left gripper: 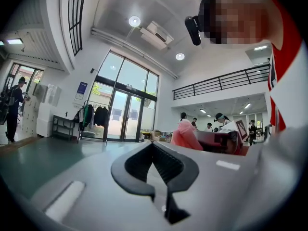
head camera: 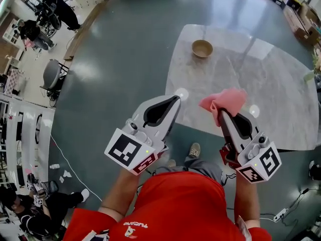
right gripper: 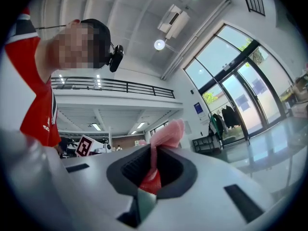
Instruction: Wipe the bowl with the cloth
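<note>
only the head view shows the bowl [head camera: 202,48] on the bench [head camera: 281,92]; right gripper [right gripper: 153,159] pinches cloth [right gripper: 166,134], left gripper [left gripper: 153,149] fingers [left gripper: 129,168] pressed together

A pale marble table [head camera: 281,79] stands on grey-green floor [head camera: 125,49]; glass doors [left gripper: 122,114] stand beyond.

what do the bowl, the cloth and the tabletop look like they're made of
The bowl is probably wood or bamboo, by its tan, matte look. The cloth is soft pink fabric; it bunches in folds. The tabletop looks like marble or an imitation: pale, grey-veined, glossy enough to mirror ceiling lights.
</note>
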Demonstrator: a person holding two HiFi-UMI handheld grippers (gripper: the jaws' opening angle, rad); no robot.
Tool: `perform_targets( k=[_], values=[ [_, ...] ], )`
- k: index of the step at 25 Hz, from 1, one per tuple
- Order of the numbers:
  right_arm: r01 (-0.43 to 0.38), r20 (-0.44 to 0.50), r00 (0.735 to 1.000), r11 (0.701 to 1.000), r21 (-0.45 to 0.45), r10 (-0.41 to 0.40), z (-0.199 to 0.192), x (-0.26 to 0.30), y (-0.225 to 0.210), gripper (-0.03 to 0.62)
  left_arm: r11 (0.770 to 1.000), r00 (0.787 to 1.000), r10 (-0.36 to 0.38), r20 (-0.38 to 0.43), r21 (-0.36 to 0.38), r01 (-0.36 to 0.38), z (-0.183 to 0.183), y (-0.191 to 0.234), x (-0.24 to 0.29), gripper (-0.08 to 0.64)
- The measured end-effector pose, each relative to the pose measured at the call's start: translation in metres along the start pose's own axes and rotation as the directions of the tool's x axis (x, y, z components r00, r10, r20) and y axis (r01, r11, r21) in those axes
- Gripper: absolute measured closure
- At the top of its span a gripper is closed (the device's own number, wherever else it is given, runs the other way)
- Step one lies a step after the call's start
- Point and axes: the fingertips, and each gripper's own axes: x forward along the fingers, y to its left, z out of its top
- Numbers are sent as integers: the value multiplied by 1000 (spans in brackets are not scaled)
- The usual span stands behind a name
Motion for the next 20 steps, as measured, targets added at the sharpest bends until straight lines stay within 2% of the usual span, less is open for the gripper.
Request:
perform_targets(
  k=[13, 20],
  values=[
    [-78, -31, 996, 997, 14, 78, 1, 8, -67, 572, 994, 994, 108, -25, 5, -108, -8, 19, 54, 555],
    [-92, -55, 994, 995, 37, 94, -3, 22, -82, 572, 992, 991, 125, -52, 8, -125, -8, 33, 66, 555]
  ],
)
